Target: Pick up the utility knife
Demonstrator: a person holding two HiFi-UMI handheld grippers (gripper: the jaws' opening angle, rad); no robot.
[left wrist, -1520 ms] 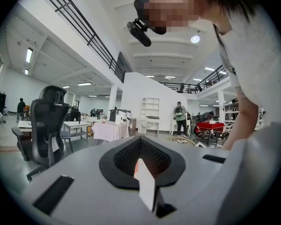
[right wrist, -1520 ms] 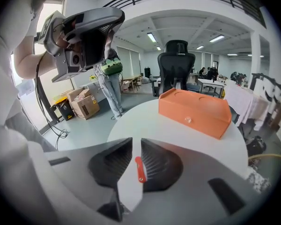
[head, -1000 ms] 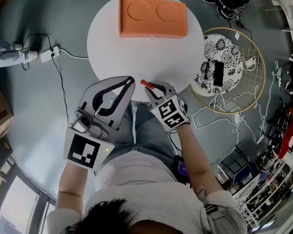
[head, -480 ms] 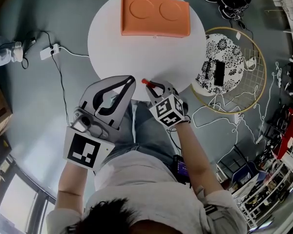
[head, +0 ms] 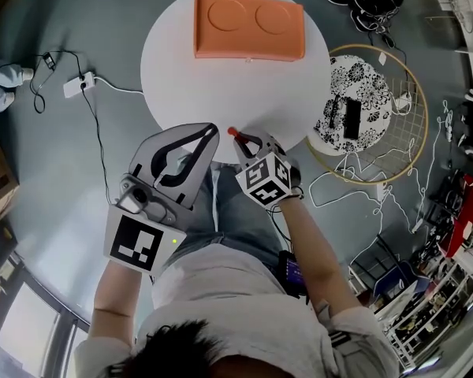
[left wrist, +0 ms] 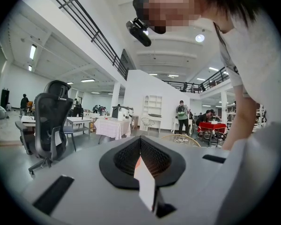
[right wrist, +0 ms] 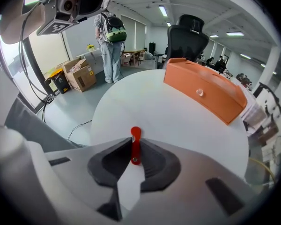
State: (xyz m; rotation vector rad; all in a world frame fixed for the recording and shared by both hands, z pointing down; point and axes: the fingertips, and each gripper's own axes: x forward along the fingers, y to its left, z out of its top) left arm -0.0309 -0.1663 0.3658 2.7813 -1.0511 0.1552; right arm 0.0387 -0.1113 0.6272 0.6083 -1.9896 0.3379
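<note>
- Right gripper has rolled over the last second: its marker cube showed one flat face before and now shows a corner with two faces. It has also shifted slightly left.
- Left gripper hasn't moved. It sits just off the near edge of the table, over the person's lap, beside the right gripper but not touching it.
- Right gripper view: the jaws are clamped on the utility knife. The red body is pinched at the seam, and its rounded end pokes out past the tips.
- Head view: the utility knife shows as a red tip right at the near rim of the table, sticking out of the right gripper toward the table's centre.
- I can't tell whether the knife clears the table surface or rests on it.
- Left gripper view: the jaws are pressed together with nothing between them. This camera looks out across the room, not at the table.
- Orange tray lies on the far side of the table, well apart from both grippers. In the right gripper view it is ahead and to the right.
- Round wire-rimmed basket stands on the floor just right of the table.
</note>
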